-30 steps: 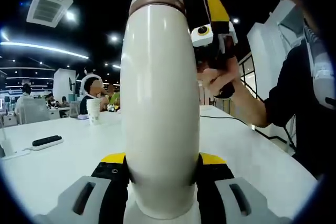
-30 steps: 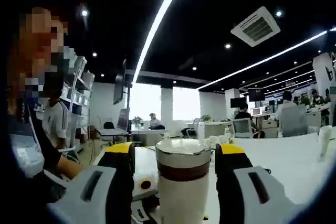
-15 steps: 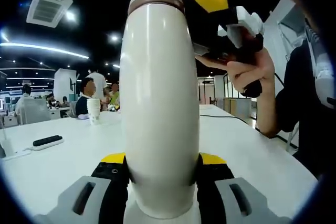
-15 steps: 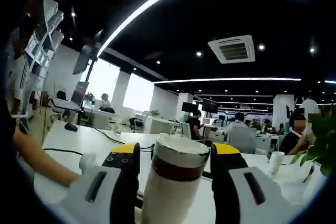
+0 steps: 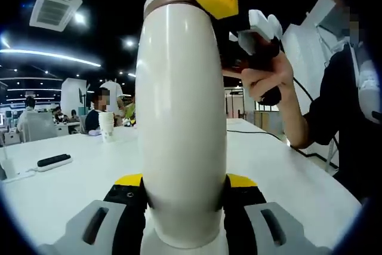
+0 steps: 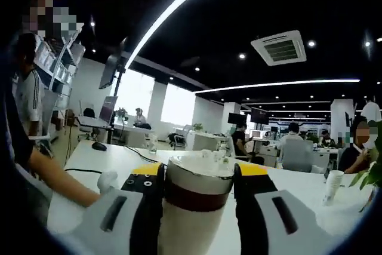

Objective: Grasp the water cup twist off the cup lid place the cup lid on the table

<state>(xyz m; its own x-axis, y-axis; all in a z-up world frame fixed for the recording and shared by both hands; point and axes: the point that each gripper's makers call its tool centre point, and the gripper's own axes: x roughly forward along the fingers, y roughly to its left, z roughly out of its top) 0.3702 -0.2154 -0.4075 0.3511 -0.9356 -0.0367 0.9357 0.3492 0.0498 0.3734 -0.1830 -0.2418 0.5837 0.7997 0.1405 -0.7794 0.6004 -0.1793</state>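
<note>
Water cup (image 5: 182, 117) is clamped upright between left gripper (image 5: 182, 192) jaws; its cup lid (image 6: 199, 177) is pinched by right gripper (image 6: 199, 177).

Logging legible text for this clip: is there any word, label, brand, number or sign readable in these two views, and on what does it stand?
None can be read.
The water cup has a plain cream body with no print showing.
The cup lid shows no lettering.
The paper cup on the table is too small and blurred to tell.
</note>
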